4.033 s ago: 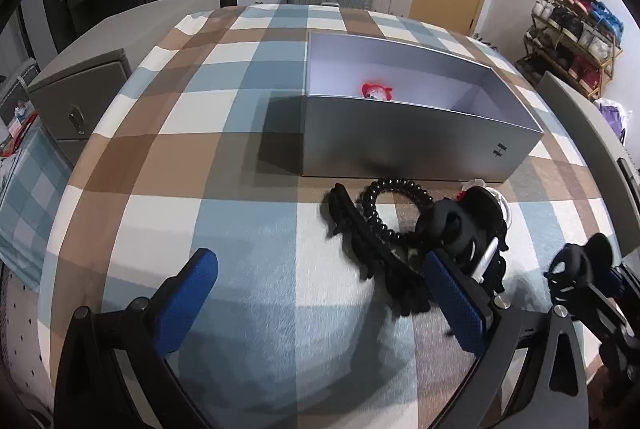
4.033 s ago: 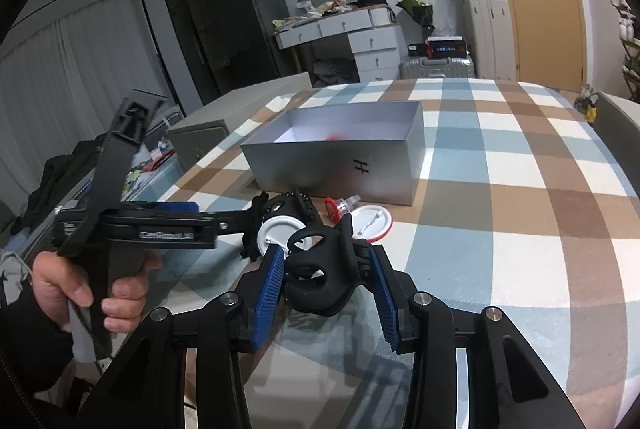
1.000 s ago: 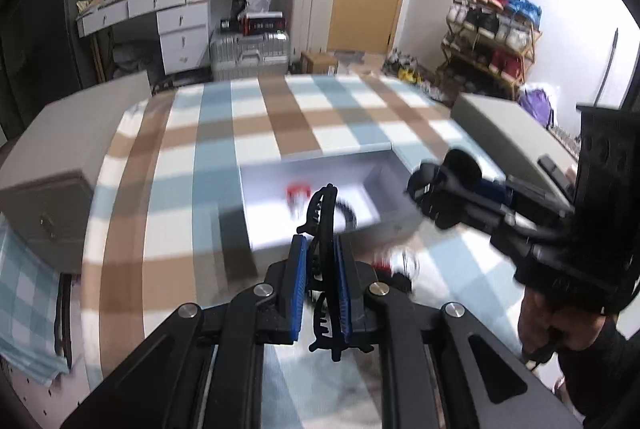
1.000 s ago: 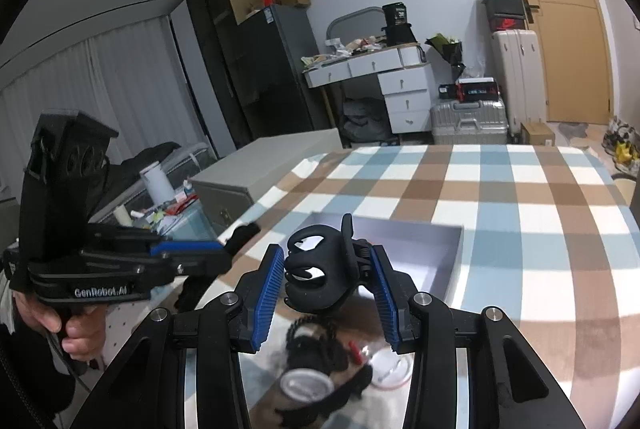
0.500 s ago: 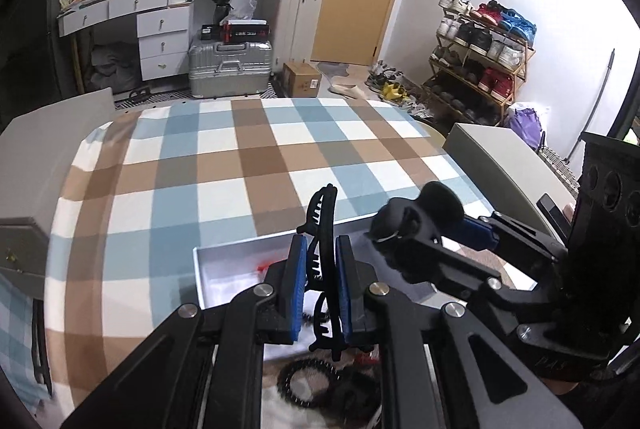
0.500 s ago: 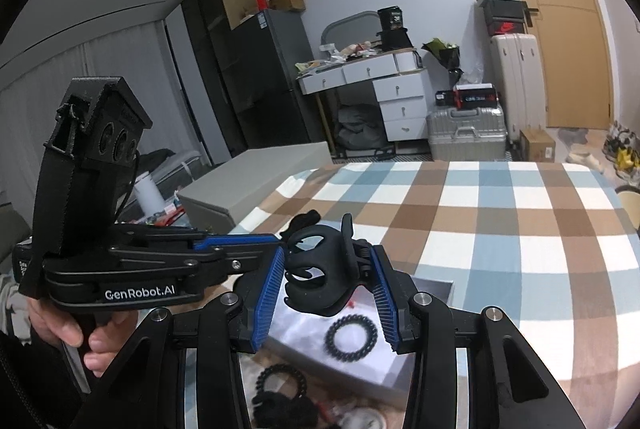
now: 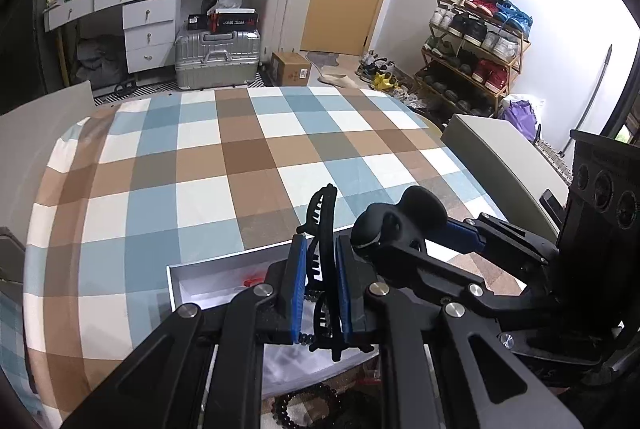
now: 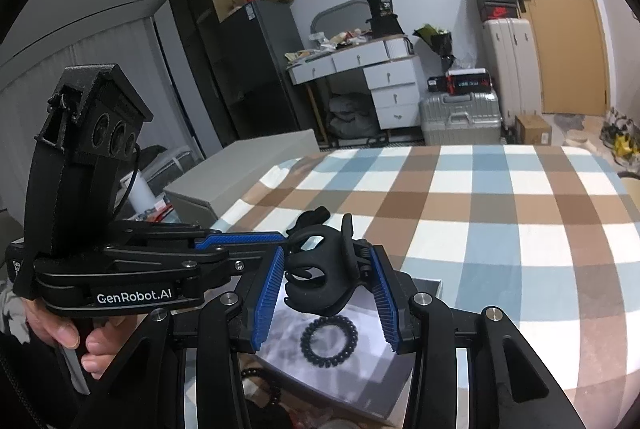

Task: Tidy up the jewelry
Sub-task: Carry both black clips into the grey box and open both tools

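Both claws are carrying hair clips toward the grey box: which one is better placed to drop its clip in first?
Probably the right. The right claw holds its rounded claw clip over the grey box floor, above the coiled hair tie. The left claw and its flat clip look nearer the box's near wall.

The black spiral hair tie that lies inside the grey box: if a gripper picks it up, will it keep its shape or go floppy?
The black spiral hair tie is a thin coil, so it would probably stretch and sag. It looks light. Lying flat on the floor of the grey box, it seems unlikely to roll, and its bumpy coils should grip.
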Demonstrator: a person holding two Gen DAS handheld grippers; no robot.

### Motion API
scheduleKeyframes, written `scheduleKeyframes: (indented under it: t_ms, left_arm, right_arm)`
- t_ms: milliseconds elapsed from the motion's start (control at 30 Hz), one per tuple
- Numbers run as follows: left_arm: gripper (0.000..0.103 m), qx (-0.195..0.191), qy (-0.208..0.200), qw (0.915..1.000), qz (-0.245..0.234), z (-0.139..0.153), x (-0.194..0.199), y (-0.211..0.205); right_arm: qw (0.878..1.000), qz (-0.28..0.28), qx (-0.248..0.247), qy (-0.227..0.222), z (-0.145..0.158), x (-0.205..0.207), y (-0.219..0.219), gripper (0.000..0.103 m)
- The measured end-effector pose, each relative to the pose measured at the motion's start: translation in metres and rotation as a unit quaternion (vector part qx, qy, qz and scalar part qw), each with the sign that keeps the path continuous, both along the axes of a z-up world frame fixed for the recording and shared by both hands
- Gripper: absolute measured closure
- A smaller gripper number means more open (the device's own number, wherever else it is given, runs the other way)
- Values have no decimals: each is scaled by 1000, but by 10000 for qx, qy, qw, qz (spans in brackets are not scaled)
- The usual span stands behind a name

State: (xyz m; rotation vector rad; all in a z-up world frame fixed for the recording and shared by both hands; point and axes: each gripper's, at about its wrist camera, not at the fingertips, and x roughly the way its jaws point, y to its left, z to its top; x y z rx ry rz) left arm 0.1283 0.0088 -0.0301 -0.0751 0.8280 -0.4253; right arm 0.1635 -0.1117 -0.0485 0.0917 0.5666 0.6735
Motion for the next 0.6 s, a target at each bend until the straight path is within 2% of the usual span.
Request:
scheduleKeyframes:
  t_ms: [167, 267, 300, 333, 400, 433, 467, 600]
  left_arm:
    - [92, -142, 161, 9998, -28, -5, 4, 3]
    - [88, -94, 313, 9995, 19, -9, 6, 4]
    - [83, -91, 330, 9994, 23, -10, 5, 5]
    - [73, -81, 291, 9995, 38, -9, 3, 5]
    - [63, -22, 191, 9997, 117, -7, -3, 7]
    - [62, -14, 151, 9997, 173, -6, -5, 9]
    - [62, -20, 128, 9997, 220, -5, -7, 11]
    - [60, 18, 67, 9992, 384, 0, -18, 15]
  right_arm:
    - [9998, -52, -67, 157, -6, 5, 1, 59]
    - [9996, -116, 10, 247, -8, 6, -3, 58]
    - [9996, -99, 54, 272, -8, 6, -4, 58]
    - [9996, -88, 78, 274, -7, 4, -5, 57]
    - [9998, -91, 48, 196, -4, 0, -6, 50]
    - [9998, -101, 30, 145, -3, -2, -5, 42]
    - [9999, -131, 26, 85, 0, -5, -6, 39]
    - [9998, -211, 65, 20, 8, -14, -10, 38]
